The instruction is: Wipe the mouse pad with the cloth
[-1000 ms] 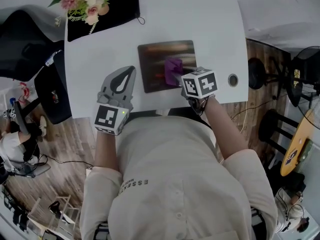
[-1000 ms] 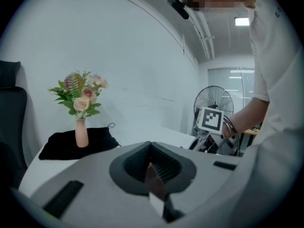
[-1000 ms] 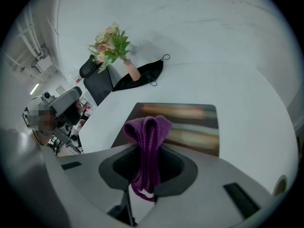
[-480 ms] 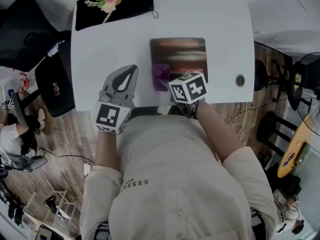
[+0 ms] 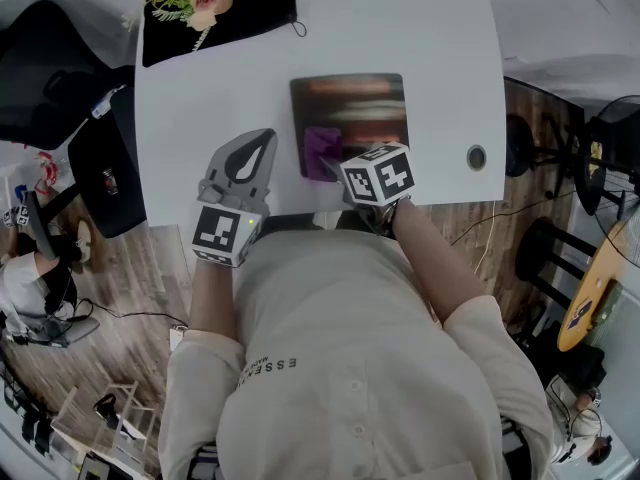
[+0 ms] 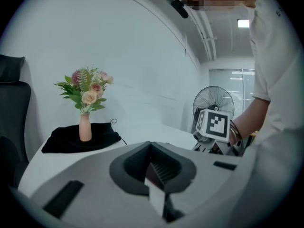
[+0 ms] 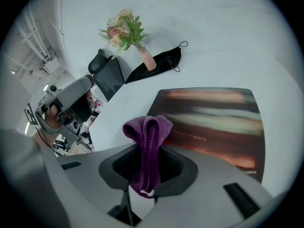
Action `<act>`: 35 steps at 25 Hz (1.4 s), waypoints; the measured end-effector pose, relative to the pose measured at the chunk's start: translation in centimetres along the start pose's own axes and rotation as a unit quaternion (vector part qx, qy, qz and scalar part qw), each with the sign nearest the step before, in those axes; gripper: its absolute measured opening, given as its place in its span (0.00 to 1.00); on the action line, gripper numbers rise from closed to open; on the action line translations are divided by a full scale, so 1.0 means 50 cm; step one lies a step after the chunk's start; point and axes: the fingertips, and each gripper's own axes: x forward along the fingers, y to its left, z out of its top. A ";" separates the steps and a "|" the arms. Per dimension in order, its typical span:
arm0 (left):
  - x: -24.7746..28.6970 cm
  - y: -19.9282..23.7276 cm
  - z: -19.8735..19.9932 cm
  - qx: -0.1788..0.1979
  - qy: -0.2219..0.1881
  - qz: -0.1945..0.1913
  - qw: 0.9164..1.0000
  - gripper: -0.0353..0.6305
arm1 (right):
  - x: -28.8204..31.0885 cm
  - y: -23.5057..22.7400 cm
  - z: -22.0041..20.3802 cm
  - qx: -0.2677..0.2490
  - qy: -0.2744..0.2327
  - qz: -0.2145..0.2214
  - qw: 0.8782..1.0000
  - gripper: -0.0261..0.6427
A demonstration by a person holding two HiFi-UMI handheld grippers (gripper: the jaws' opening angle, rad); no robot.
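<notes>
Right gripper: jaws closed on a folded purple cloth, which touches the near-left corner of the mouse pad. Left gripper: jaws together, empty, on the white table left of the pad. The pad's small corner print is illegible. The shirt print begins "ESSE".
</notes>
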 end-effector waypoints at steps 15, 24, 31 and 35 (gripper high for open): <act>0.062 -0.074 0.014 0.017 0.009 -0.021 1.000 0.05 | -0.069 -0.094 -0.043 -0.001 -0.003 -0.025 1.000 0.19; 0.101 -0.125 0.028 0.023 0.010 -0.031 0.999 0.05 | -0.122 -0.167 -0.069 0.014 -0.007 -0.039 0.999 0.19; 0.130 -0.158 0.035 0.027 0.013 -0.031 0.999 0.05 | -0.170 -0.229 -0.089 0.006 -0.004 -0.066 0.998 0.19; 0.147 -0.173 0.038 0.029 0.013 -0.031 0.999 0.05 | -0.189 -0.261 -0.100 0.008 0.000 -0.074 0.997 0.19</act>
